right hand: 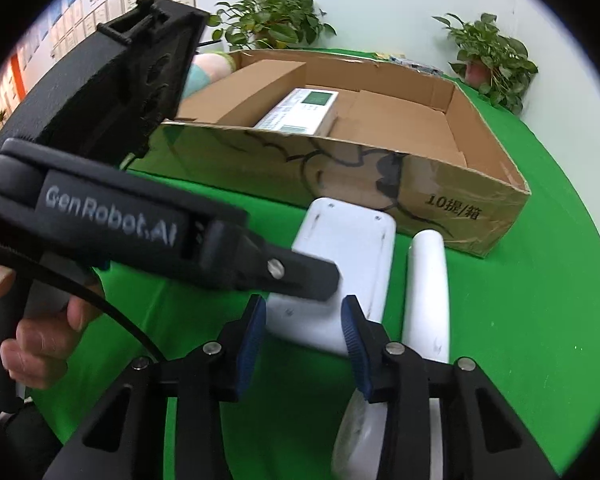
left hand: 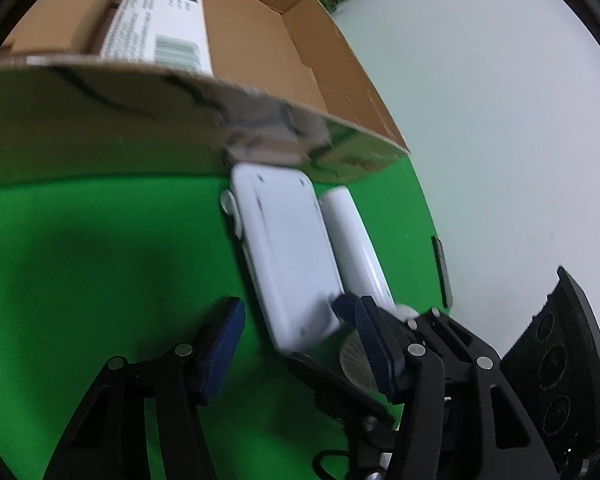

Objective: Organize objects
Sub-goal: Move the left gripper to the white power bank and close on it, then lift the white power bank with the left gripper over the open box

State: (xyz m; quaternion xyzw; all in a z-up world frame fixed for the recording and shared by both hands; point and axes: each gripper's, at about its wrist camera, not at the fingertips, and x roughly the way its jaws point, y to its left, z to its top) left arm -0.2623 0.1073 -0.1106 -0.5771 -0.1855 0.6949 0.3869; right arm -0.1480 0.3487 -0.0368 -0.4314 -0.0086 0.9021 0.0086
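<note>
A flat white device [left hand: 284, 256] [right hand: 340, 248] lies face down on the green cloth, its far end against the cardboard box [left hand: 100, 128] [right hand: 440, 200]. A white tube [left hand: 356, 240] [right hand: 428, 292] lies alongside it on the right. My left gripper [left hand: 300, 346] straddles the device's near end, with green cloth showing between the left pad and the device. My right gripper [right hand: 304, 330] is at the same end. Its pads overlap the device's edges, and I cannot tell whether they press. One left finger [right hand: 300, 274] reaches over the device from the left.
The open box holds a white printed carton [left hand: 164, 20] [right hand: 304, 110]. Potted plants [right hand: 272, 20] [right hand: 492, 56] stand behind it. A person's hand [right hand: 40, 344] grips the left gripper's handle. The right gripper's black housing [left hand: 556, 360] sits at the cloth's right edge.
</note>
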